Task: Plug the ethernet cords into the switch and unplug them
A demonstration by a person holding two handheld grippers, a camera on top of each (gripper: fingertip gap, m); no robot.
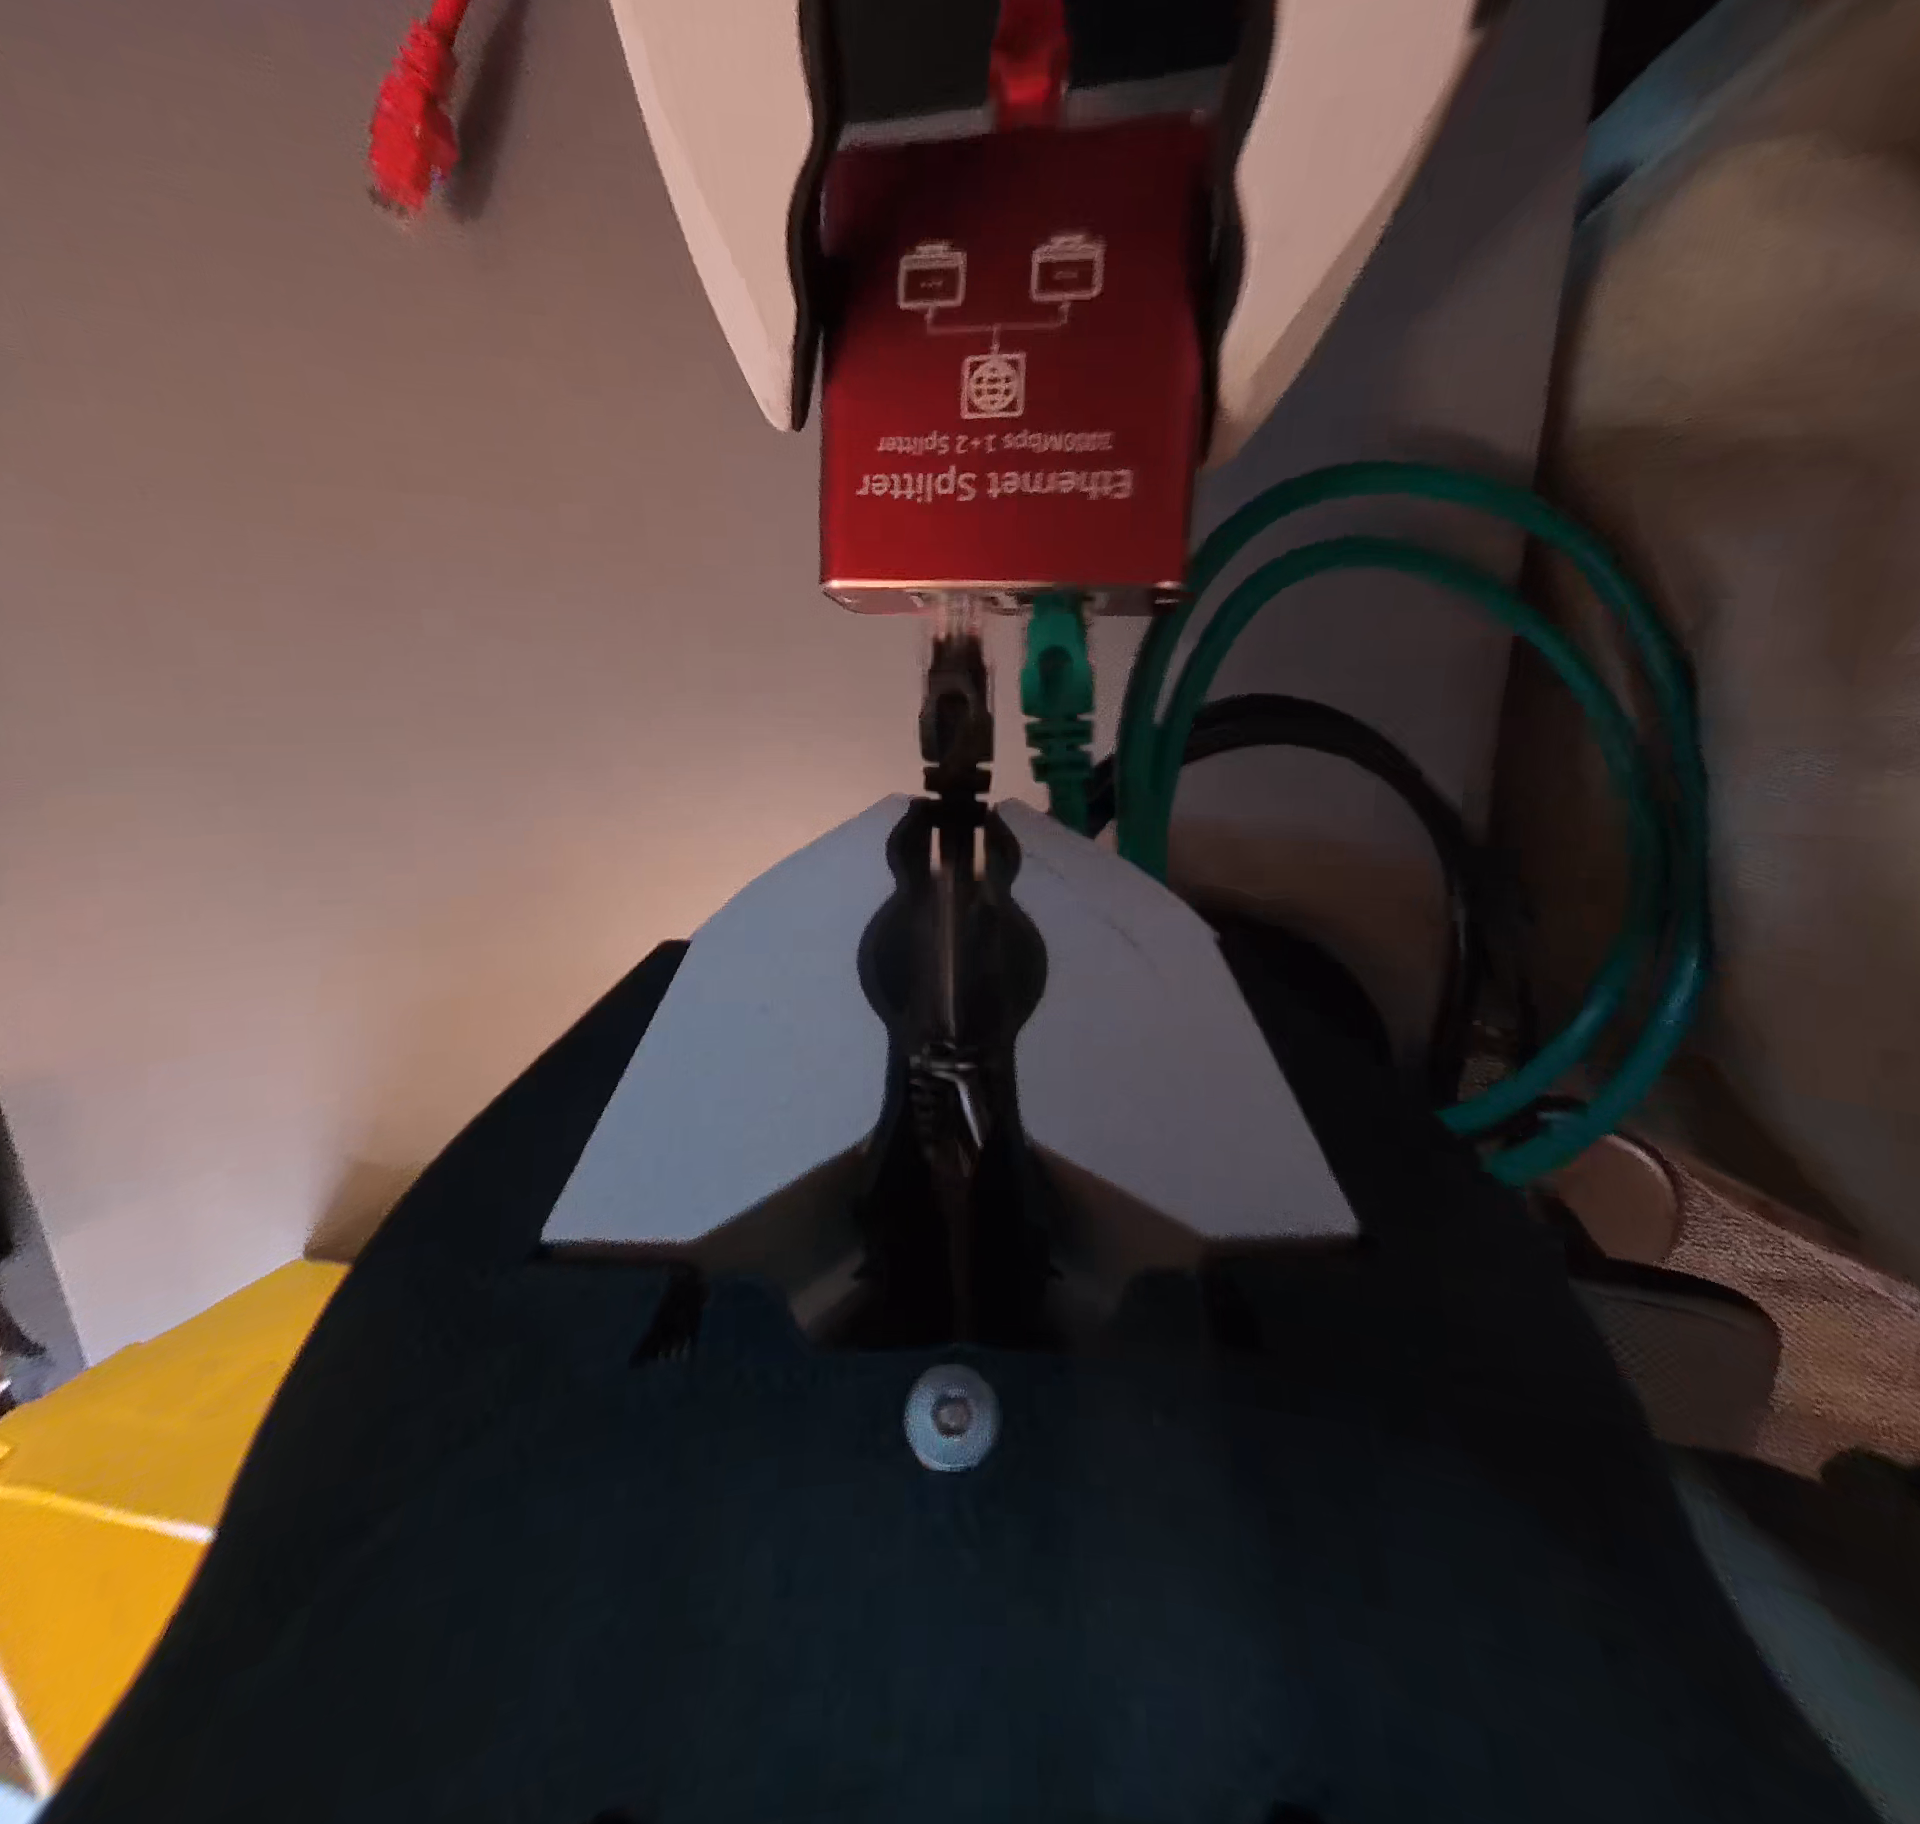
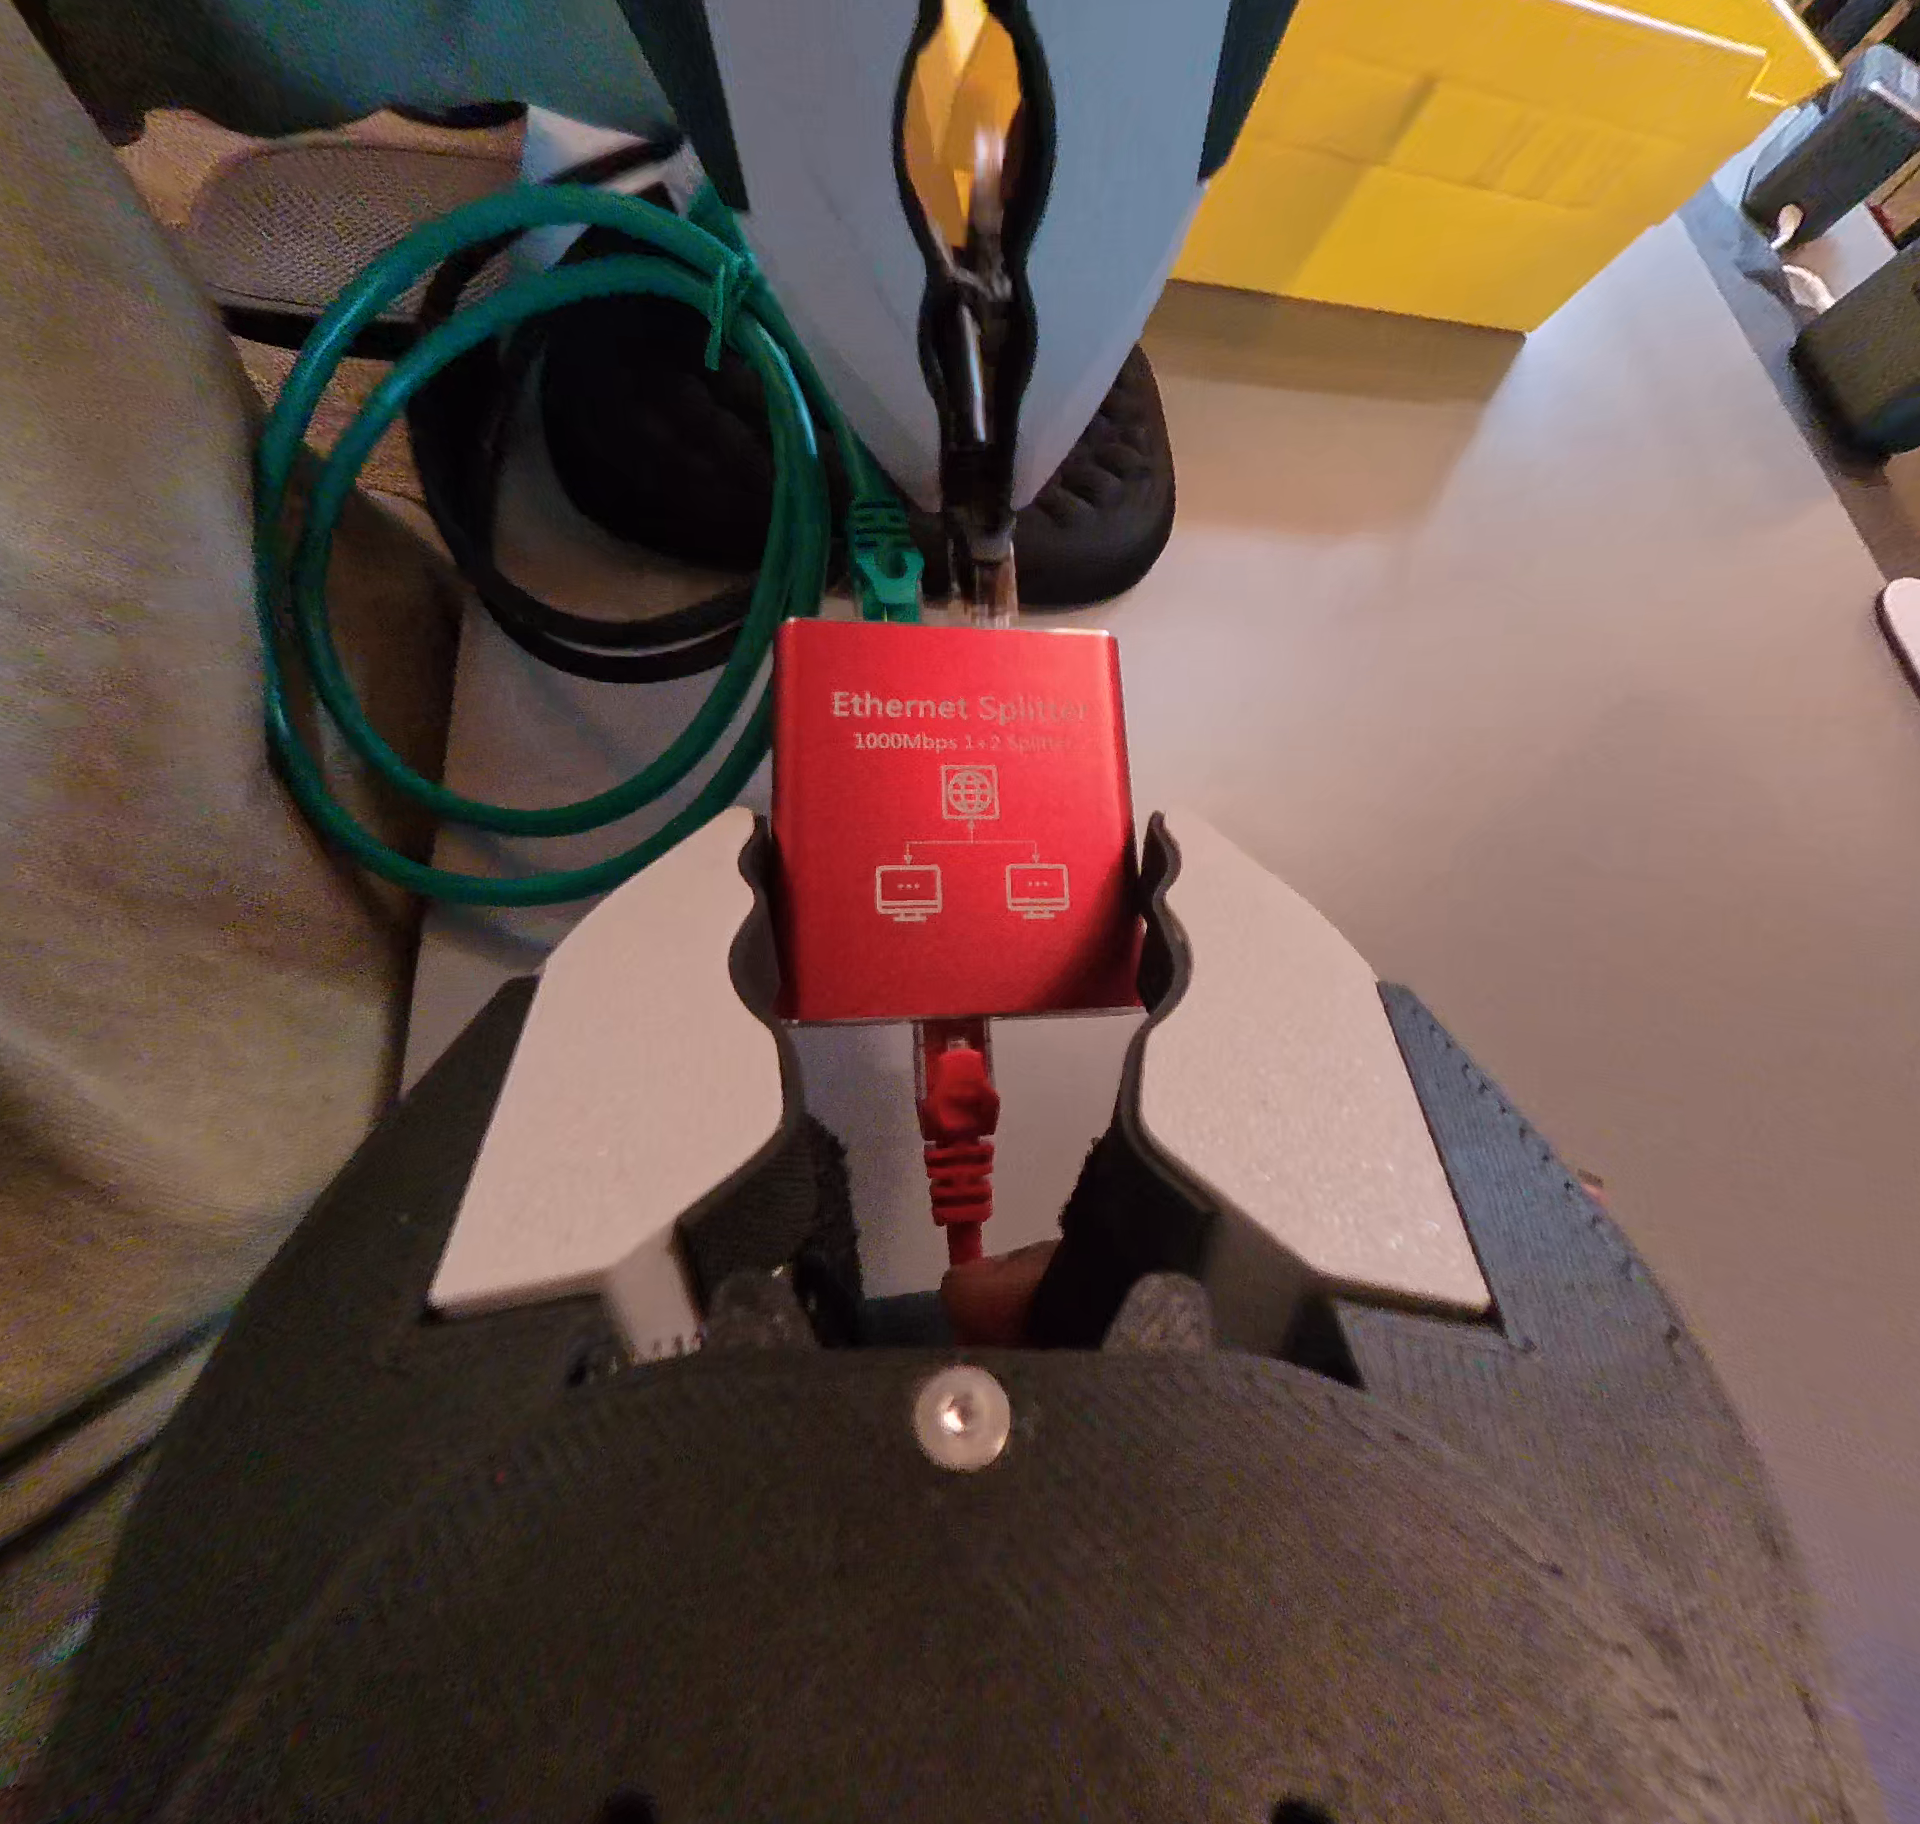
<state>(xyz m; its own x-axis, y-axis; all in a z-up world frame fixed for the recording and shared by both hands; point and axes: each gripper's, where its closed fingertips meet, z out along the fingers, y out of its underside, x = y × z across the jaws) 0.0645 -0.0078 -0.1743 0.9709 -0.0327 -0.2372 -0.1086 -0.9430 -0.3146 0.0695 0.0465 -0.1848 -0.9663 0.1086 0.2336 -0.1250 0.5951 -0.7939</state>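
Note:
A red metal switch box (image 1: 1003, 361) (image 2: 951, 818) is held between the two grippers above the table. My right gripper (image 2: 951, 891) is shut on the box's sides; it also shows at the top of the left wrist view (image 1: 1013, 216). My left gripper (image 1: 951, 818) is shut on a black ethernet cord (image 1: 951, 704), just behind its plug, whose clear tip sits at the box's near port. A green cord plug (image 1: 1058, 683) (image 2: 883, 569) is in the port beside it. A red cord plug (image 2: 958, 1120) (image 1: 1029, 29) is in the box's opposite end.
The green cord's loops (image 1: 1558, 735) (image 2: 499, 579) hang to one side over a black cable coil (image 2: 623, 486). A loose red plug (image 1: 416, 122) lies on the beige table (image 2: 1507, 735). A yellow box (image 2: 1455, 133) (image 1: 125, 1462) stands behind my left gripper.

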